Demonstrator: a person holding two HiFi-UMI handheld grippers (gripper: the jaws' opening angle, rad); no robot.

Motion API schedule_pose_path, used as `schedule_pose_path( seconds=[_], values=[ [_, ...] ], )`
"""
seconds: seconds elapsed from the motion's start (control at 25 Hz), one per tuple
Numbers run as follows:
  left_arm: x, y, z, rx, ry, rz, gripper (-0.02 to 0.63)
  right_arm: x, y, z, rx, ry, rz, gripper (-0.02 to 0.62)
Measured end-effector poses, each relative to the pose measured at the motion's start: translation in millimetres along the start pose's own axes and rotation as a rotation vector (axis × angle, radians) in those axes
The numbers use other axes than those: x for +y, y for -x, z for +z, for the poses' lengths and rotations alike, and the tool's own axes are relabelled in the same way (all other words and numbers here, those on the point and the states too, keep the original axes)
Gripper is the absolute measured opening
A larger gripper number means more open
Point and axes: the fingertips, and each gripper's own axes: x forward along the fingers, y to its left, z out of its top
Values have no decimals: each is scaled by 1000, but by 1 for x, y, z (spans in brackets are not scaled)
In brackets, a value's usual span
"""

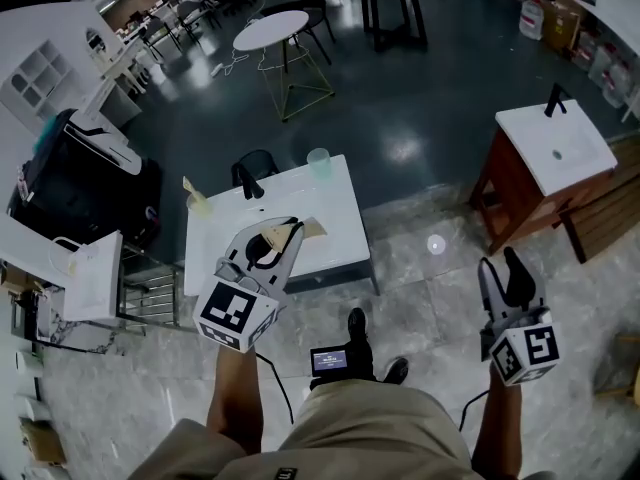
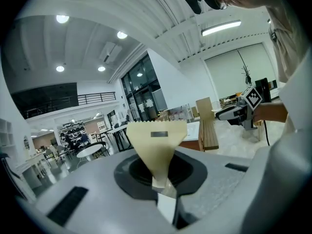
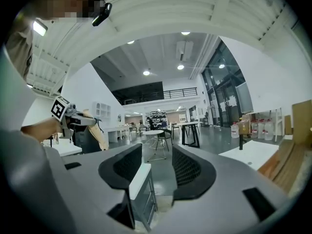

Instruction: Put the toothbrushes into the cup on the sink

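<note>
**Operator:** What's in my left gripper (image 1: pixel 280 238)?

**Spotter:** Your left jaws are clenched on a tan paper packet (image 2: pixel 157 140). Its zigzag-cut end sticks out past them.

**Operator:** And my right gripper (image 1: pixel 502 268)?

**Spotter:** It's released. You've got the jaws apart with nothing between them.

**Operator:** Where's the cup (image 1: pixel 318 162)?

**Spotter:** It stands upright at the far edge of the white worktop (image 1: pixel 330 228), toward the right corner. A second tan packet (image 1: pixel 197 203) lies near the far left corner, just beside the black tap (image 1: pixel 247 183).
</note>
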Motion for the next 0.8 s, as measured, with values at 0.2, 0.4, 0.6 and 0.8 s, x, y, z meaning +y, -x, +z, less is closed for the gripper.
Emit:
schedule_pose_path(
  seconds=[0.2,0.4,0.6,0.8],
  values=[
    [10,-12,1,0,2,-1,32,-5,-7,4,-4,4,-6,193],
    [22,-29,-5,-8,19,-4,32,-8,-26,-2,12,3,-12,193],
    [48,-48,-19,-7,39,-1,32,-6,-53,-7,37,7,-12,193],
    [81,-80,-37,-7,71,-10,32,-5,-89,-18,80,5,-17,193]
  ],
)
